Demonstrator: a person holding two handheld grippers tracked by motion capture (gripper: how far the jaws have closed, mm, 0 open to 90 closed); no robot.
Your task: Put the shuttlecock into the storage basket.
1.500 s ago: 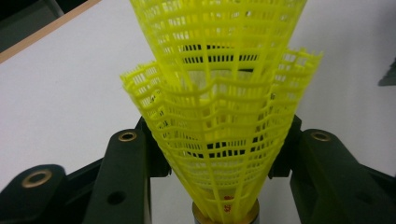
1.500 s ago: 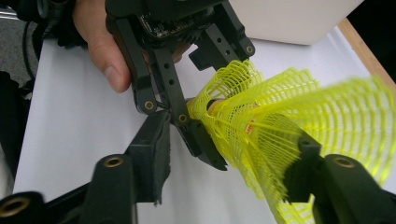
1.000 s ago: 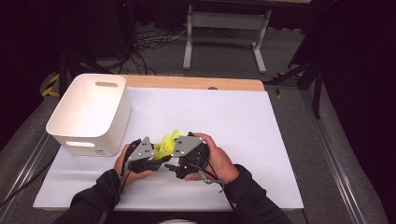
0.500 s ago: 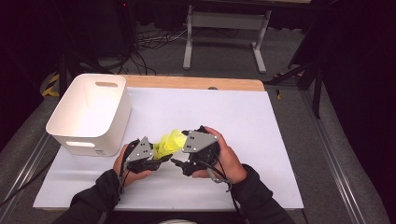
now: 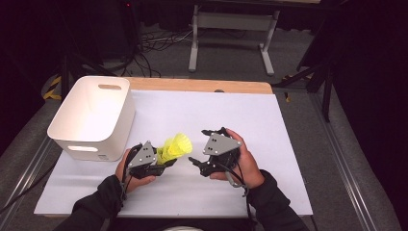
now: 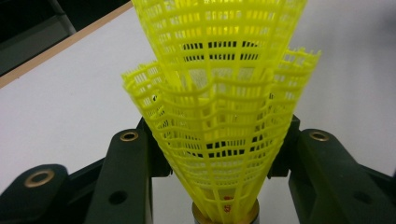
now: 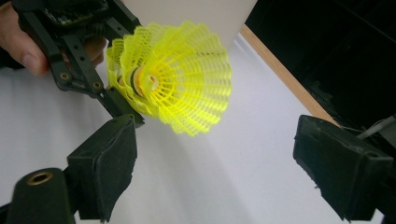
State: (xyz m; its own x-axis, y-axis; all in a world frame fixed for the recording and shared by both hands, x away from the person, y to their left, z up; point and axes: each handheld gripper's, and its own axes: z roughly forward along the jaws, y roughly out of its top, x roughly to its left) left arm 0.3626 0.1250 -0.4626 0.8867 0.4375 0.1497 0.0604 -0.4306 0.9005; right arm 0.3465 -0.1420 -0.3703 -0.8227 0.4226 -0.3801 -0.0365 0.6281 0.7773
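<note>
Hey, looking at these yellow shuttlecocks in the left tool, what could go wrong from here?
1. The left tool squeezes the nested shuttlecocks by their mesh skirts; they may deform.
2. The outer one sits loosely over the inner, so a tilt might slide them apart.
3. The right tool, just opened, holds nothing, so nothing backs up a slip.

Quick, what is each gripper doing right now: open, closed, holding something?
Left gripper: closed on the nested yellow shuttlecocks, above the white table cover.
Right gripper: open, nothing between its jaws; they have just been opening, and it is apart from the shuttlecocks.
</note>
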